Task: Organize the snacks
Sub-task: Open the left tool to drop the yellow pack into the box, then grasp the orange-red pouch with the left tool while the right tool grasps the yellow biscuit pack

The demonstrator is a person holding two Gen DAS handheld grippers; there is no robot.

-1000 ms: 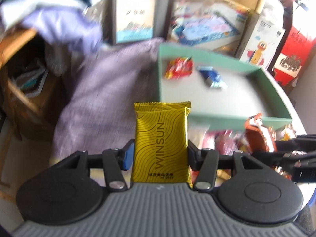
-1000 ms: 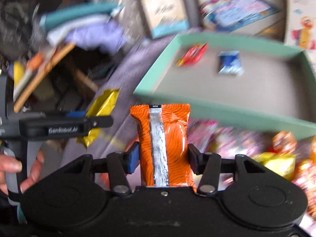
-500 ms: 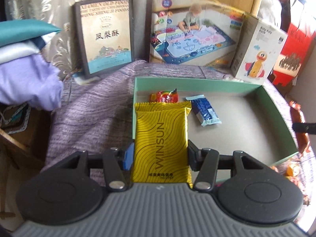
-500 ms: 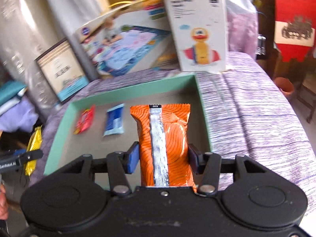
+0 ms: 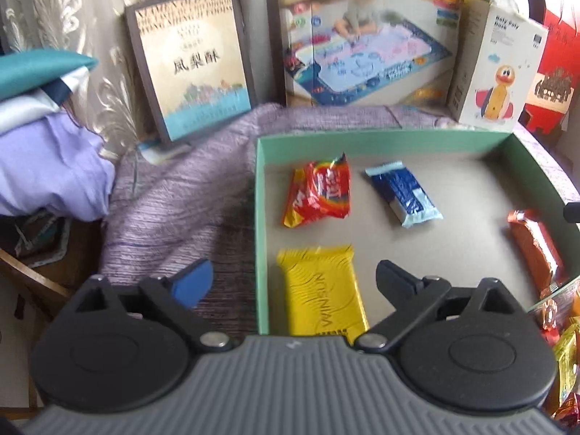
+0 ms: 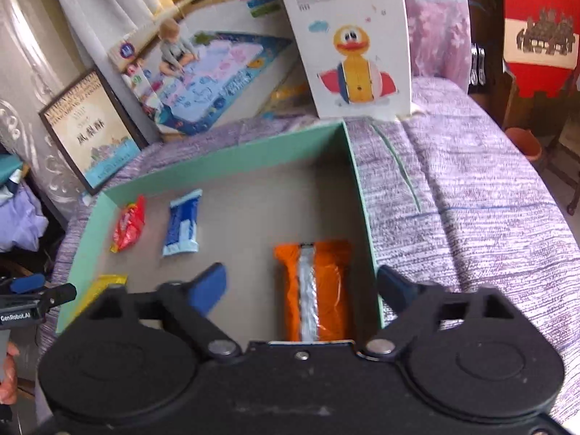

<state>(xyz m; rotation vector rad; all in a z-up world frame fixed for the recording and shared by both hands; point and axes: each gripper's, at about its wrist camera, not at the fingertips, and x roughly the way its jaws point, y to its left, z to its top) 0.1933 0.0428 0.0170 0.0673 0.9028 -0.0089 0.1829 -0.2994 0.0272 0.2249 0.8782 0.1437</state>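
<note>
The jaws of the left gripper (image 5: 293,279) have just been opened wide, and nothing is pressed by them now: the yellow snack packet (image 5: 322,290) that was clamped upright between them half a second ago lies flat on the floor of the green box (image 5: 380,139), low in the left wrist frame, just inside the box's left wall. The jaws of the right gripper (image 6: 301,286) have likewise just been spread, and the orange snack packet (image 6: 313,290) that was gripped a moment earlier is seen resting flat, seam side up, in the lower middle of the right wrist frame, close beside the box's right wall. Both packets are framed by the released jaws but touched by neither (a thin slice of each is hidden behind the gripper body).

Further up the frame, a red snack packet (image 5: 319,192) and a blue snack packet (image 5: 404,194) lie side by side near the box's far wall, apart from the two new arrivals. Four packets are thus counted in the box.

Outward again, at the lower right edge of the left wrist frame, a heap of loose snacks (image 5: 565,348) is left on the purple-clothed desk (image 6: 471,199) outside the box, so the sorting is judged only partly done; another pick from that heap is likely called for.
</note>
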